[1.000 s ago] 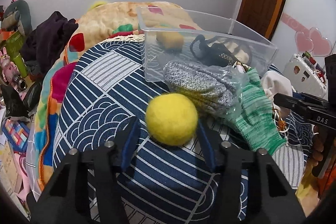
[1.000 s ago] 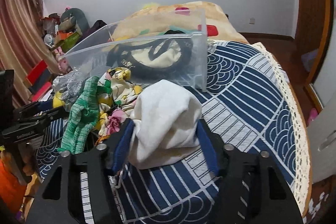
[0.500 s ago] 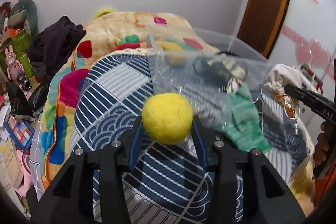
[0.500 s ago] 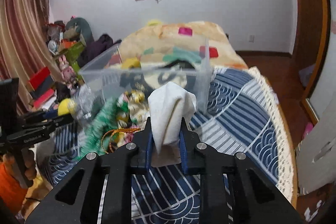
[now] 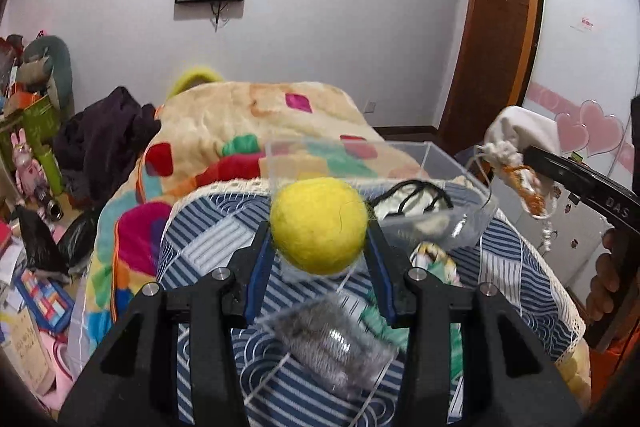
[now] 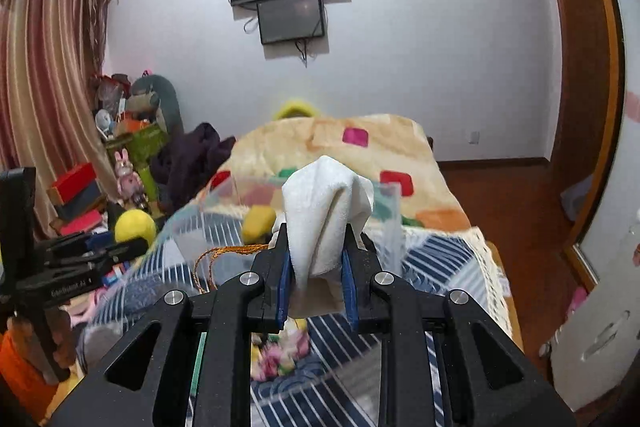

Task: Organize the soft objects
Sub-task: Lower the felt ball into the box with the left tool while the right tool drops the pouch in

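Note:
My left gripper [image 5: 320, 247] is shut on a yellow felt ball [image 5: 319, 225] and holds it in the air in front of the clear plastic bin [image 5: 440, 163]. My right gripper [image 6: 315, 259] is shut on a white cloth [image 6: 326, 211], lifted above the bed; an orange cord [image 6: 224, 253] hangs from it. The bin holds a black-strapped item [image 5: 412, 197] and a yellow thing [image 6: 260, 223]. A grey knit item in clear wrap [image 5: 328, 343] lies below the left gripper. The right gripper and cloth also show in the left wrist view [image 5: 520, 135].
The blue patterned bedspread [image 5: 208, 239] covers the near bed, with a colourful blanket [image 5: 240, 123] behind. Floral cloth [image 6: 280, 351] lies on the bed. Clutter, dark clothes [image 5: 100, 143] and toys stand at the left. A wooden door [image 5: 496, 39] is at the right.
Both grippers closed on their objects and lifted them off the bed. The views tilted up, so the bin and loose items sank lower in the frame.

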### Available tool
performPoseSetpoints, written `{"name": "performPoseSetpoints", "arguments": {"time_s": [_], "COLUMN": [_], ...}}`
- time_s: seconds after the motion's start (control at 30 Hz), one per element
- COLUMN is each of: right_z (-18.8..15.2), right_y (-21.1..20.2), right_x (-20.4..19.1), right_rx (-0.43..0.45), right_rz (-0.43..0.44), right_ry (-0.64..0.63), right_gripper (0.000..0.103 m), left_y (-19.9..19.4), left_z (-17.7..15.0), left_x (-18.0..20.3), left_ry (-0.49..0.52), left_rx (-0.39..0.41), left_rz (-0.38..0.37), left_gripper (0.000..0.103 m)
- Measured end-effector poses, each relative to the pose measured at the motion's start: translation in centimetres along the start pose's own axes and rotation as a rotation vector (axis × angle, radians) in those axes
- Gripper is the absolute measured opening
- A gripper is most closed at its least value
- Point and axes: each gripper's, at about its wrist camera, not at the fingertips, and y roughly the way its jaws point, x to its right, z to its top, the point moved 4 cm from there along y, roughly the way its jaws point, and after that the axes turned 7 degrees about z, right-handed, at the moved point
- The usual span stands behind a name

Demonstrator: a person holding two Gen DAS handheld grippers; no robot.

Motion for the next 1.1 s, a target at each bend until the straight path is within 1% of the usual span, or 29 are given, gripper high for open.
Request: {"name": "performPoseSetpoints", "arguments": {"time_s": [0.13,0.33,0.47,0.57,0.7,0.93,1.0,1.07,1.1], "right_z": [1.3,2.3,2.7,2.4,1.3,-0.3,-0.6,-1.0,-1.2], "right_y": [1.8,4.4,6.1,7.4,9.0,12.0,12.6,13.0,13.0], "right_x": [-0.8,-1.9,-2.4,-2.6,-2.6,-2.1,-2.1,-2.2,-2.2], "right_rx": [0.017,0.003,-0.022,-0.054,-0.125,-0.266,-0.3,-0.328,-0.334], "right_rz": [0.001,0.014,0.035,0.036,0.044,0.067,0.07,0.072,0.065], "right_ry": [-0.011,-0.024,-0.02,-0.026,-0.015,0.023,0.019,0.011,0.002], "right_gripper": [0.02,0.02,0.02,0.02,0.02,0.02,0.021,0.023,0.024], "left_y": [1.2,3.6,5.2,6.2,7.5,8.2,8.1,7.9,7.8], "left_z": [1.1,1.9,1.5,1.2,0.9,1.0,1.0,1.0,1.0], "left_x": [0.5,1.0,1.2,0.8,0.7,1.6,1.6,1.4,1.3], "left_ry": [0.015,0.028,0.04,-0.005,-0.043,-0.004,-0.002,-0.013,-0.018], "left_rx": [-0.001,-0.036,-0.061,-0.086,-0.112,-0.112,-0.113,-0.115,-0.115], "left_rz": [-0.006,-0.018,0.009,-0.005,-0.019,0.018,0.016,-0.005,-0.012], "left_gripper": [0.045,0.045,0.045,0.045,0.045,0.045,0.047,0.048,0.05]}}
